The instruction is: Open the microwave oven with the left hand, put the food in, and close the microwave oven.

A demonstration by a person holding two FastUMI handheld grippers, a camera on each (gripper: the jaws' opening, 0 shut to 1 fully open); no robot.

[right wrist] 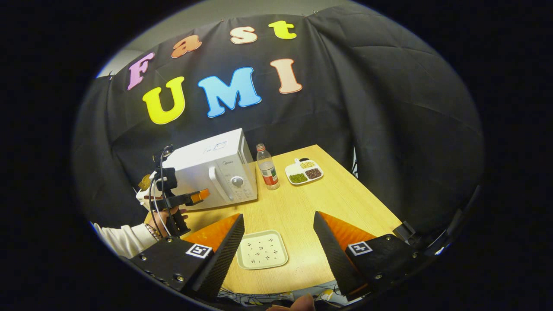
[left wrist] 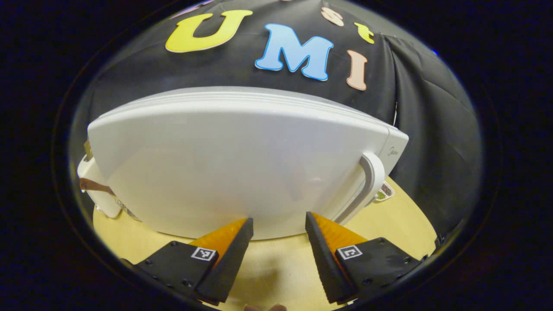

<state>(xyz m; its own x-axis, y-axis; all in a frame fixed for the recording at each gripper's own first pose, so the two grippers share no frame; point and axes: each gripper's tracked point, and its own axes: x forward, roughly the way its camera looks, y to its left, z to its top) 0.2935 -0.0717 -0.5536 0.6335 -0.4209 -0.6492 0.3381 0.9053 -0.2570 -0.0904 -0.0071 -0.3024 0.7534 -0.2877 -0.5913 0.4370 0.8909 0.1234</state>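
Both fingers of the left tool [left wrist: 278, 224] stand spread apart with nothing between them, pointing at the closed door of the microwave oven [left wrist: 242, 160]. Its white door handle [left wrist: 370, 181] runs vertically at the door's right edge, to the right of the tool and apart from it. The oven rests on the table [left wrist: 402, 216].

In the right gripper view, the right tool [right wrist: 278, 224] is likewise open and empty, held above the near table edge. Directly ahead of it, between the fingers, lies a square plate [right wrist: 262, 249] bearing small dark specks of food. The left tool [right wrist: 194, 197] appears farther off, held by a hand [right wrist: 170, 214] in a white sleeve [right wrist: 123, 239], just in front of the oven door. Right of the oven stands a bottle [right wrist: 268, 167], and beyond it a divided tray [right wrist: 304, 171] holding green, brown and yellow portions.
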